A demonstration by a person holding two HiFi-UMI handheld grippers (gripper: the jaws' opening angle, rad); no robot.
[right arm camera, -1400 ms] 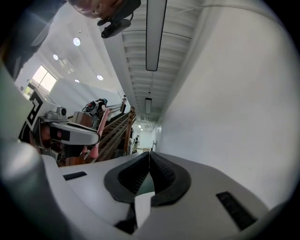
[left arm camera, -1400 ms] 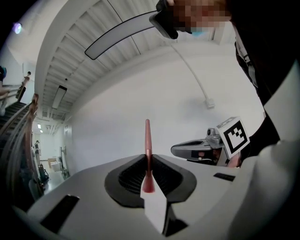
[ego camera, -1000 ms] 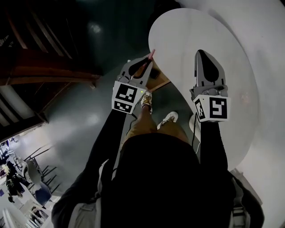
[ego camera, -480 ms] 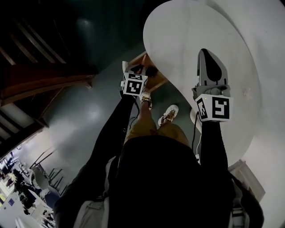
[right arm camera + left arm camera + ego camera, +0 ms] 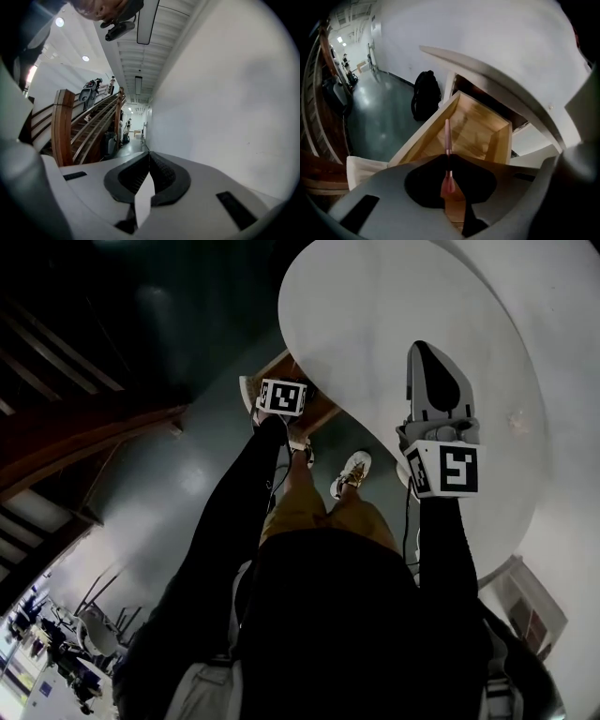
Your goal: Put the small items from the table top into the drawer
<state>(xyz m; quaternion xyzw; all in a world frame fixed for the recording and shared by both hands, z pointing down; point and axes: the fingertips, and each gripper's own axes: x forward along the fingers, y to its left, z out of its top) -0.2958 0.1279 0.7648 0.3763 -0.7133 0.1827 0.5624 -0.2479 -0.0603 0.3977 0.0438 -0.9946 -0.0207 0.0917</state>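
**Left gripper view: pink item clamped over the open drawer, release pending**

**1. Task status.** The slim pink stick-shaped item with a metallic band [image 5: 447, 136] is not yet in the drawer. It is held above the open light-wood drawer with white outer walls [image 5: 480, 126], whose visible floor, at frame centre, appears bare. In the head view, no small item shows on the visible part of the round white table top [image 5: 394, 306]. Judged from this, the pink item may be the last one to place. What lies under the arms or outside the frame cannot be checked. The steps left are to lower and release the item, and possibly to close the drawer.

**2. Item relative to gripper.** The left gripper [image 5: 448, 158] has its jaws nearly together, clamped on the pink item near the metallic band. The long thin end projects forward past the jaw tips, towards the upper centre of the frame, over the drawer interior. The broader pink end sits behind the tips, in the dark hollow between the jaws. The item runs along the jaw axis.

**3. Surroundings.** In the head view, the left gripper sits at upper centre, against the drawer below the table edge. The right gripper [image 5: 149, 158] has its jaws together with nothing between them. It hangs over the table top at the right of that frame.
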